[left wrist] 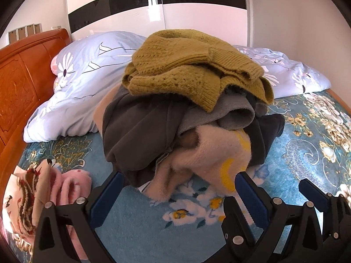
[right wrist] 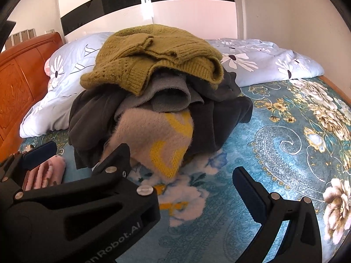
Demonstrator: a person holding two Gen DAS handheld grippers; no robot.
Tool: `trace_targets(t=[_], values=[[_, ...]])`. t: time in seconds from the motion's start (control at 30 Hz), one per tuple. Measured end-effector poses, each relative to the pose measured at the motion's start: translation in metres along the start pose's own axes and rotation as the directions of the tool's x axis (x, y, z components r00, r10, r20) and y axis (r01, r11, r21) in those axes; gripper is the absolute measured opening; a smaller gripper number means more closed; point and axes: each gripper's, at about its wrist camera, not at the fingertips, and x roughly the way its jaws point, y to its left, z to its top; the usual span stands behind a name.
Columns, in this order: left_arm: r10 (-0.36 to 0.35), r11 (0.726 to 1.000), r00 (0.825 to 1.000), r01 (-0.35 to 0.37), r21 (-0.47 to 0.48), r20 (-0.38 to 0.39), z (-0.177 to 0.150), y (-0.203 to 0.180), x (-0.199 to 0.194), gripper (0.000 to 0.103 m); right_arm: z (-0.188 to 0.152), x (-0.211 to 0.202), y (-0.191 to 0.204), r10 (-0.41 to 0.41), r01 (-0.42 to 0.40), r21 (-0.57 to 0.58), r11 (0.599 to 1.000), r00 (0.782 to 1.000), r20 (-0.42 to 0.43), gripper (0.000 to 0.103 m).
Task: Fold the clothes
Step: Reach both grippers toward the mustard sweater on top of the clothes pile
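While the clothes pile (left wrist: 188, 109) sat heaped on the blue floral bedspread (left wrist: 307, 153) (mustard sweater (right wrist: 153, 54) uppermost), the left gripper (left wrist: 177, 184) and right gripper (right wrist: 182, 160) both stood spread apart before it, holding nothing, fingers just short of the pink fleece (right wrist: 153, 135).

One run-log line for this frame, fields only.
phase: pre-grasp | left tool: open, empty | right tool: open, empty | target: unfolded clothes pile, mustard knit sweater on top | surface: teal floral bedspread

Unfolded clothes pile (left wrist: 188, 100), mustard sweater (right wrist: 153, 54) topmost
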Motion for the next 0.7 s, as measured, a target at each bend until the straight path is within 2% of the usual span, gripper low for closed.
trace_targets(t=[0.53,0.6,0.7], values=[[0.003,0.999,1.0,-0.003,-0.032,0.01,-0.005,0.0076,0.0047,0.103,-0.0022,0.0026,0.0055,0.007,-0.007,-0.026,1.0,1.0,-0.01,0.103],[0.002,1.0,1.0,-0.002,-0.008,0.009,-0.0039,0.0063,0.0043,0.103,-0.0022,0.0027,0.0058,0.007,-0.007,-0.026,1.0,1.0,-0.013,0.103],[0.012,0.997,0.999,-0.014,0.077,0.035,0.0047,0.0021,-0.0007,0.103,-0.0025,0.0023,0.0039,0.049,-0.049,0.005,0.999,0.999,-0.006,0.103]])
